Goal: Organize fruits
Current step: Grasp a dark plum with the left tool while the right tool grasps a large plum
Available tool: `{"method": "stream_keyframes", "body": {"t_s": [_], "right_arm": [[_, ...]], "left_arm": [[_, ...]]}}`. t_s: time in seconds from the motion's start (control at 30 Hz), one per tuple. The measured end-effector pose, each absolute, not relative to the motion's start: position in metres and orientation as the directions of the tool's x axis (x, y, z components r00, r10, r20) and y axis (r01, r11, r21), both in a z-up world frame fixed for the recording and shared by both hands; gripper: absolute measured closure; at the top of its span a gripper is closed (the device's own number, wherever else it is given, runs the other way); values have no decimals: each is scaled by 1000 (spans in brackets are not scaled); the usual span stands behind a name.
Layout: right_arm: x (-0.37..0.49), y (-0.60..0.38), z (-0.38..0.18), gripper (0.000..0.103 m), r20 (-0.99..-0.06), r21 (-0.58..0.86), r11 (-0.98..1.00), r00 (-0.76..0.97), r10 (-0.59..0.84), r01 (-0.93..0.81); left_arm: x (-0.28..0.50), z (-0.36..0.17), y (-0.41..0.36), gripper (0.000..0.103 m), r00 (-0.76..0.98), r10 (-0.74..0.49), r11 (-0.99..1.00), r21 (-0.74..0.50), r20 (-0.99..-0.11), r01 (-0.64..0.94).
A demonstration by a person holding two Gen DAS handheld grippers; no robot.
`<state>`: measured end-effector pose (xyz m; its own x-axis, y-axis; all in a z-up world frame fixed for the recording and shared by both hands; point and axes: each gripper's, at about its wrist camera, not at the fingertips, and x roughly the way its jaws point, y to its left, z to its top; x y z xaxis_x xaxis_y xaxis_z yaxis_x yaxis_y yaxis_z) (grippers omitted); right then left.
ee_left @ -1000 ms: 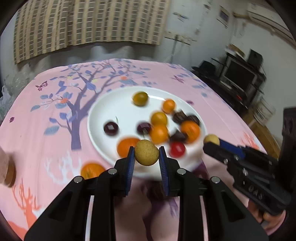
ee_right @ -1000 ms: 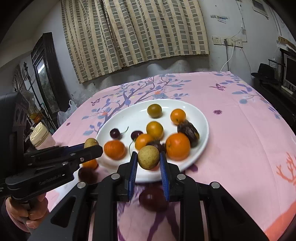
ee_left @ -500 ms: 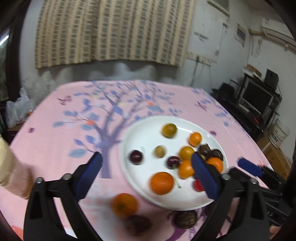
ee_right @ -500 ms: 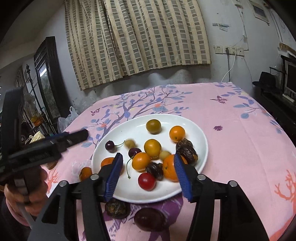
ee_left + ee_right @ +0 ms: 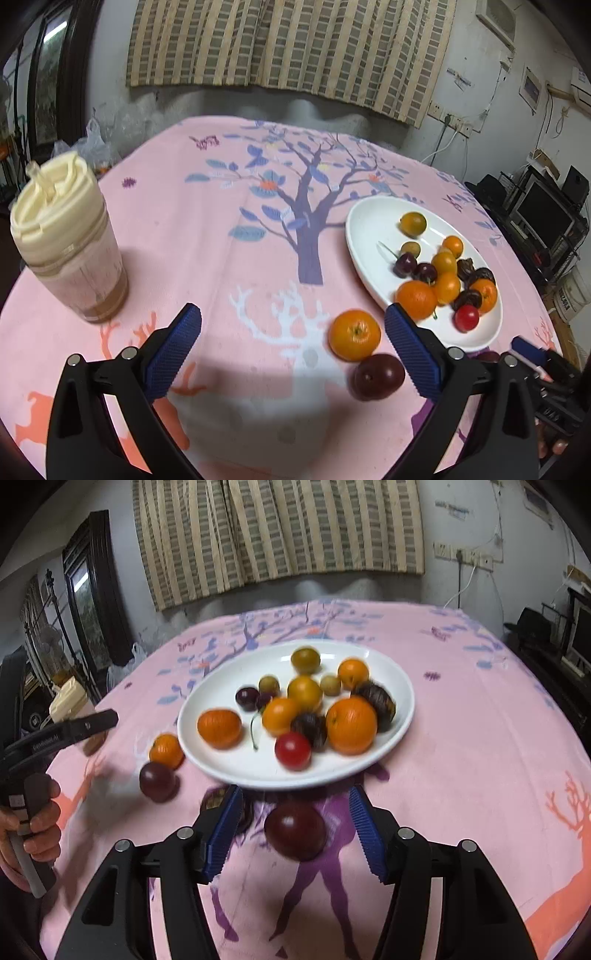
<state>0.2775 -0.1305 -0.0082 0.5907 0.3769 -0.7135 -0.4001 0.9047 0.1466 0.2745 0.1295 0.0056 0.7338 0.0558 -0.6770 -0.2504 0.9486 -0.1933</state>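
Note:
A white plate (image 5: 207,753) holds oranges, cherries, dark wrinkled fruits, small tan fruits and a red one. In the left wrist view the plate (image 5: 356,240) is at the right. My left gripper (image 5: 293,310) stands wide open over bare cloth, with an orange (image 5: 354,334) and a dark plum (image 5: 377,376) just inside its right finger. My right gripper (image 5: 295,792) is opening in front of the plate. A dark plum (image 5: 295,830) lies between its pads, untouched. Another dark fruit (image 5: 216,799) is half hidden behind its left finger.
A lidded cup (image 5: 70,236) with a cream top stands on the pink tablecloth (image 5: 221,229) at the left. A hand (image 5: 37,823) holds the left gripper's handle. An orange (image 5: 166,749) and a plum (image 5: 157,781) lie left of the plate. A TV rack (image 5: 543,214) stands beyond the table's right edge.
Both grippers were shut on small tan fruits, then opened; those fruits now lie on the plate. The left gripper swung left, away from the plate. The right one sank toward the dark plum.

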Motion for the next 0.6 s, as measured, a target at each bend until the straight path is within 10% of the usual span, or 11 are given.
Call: {"method": "stream_keyframes", "body": {"t_s": [0.6], "right_arm": [[275,-116,-27,45,-766,45,906,567,302,-422]], "left_arm": [[268,1,104,5,728,79,978,-87,-681,-187]]}}
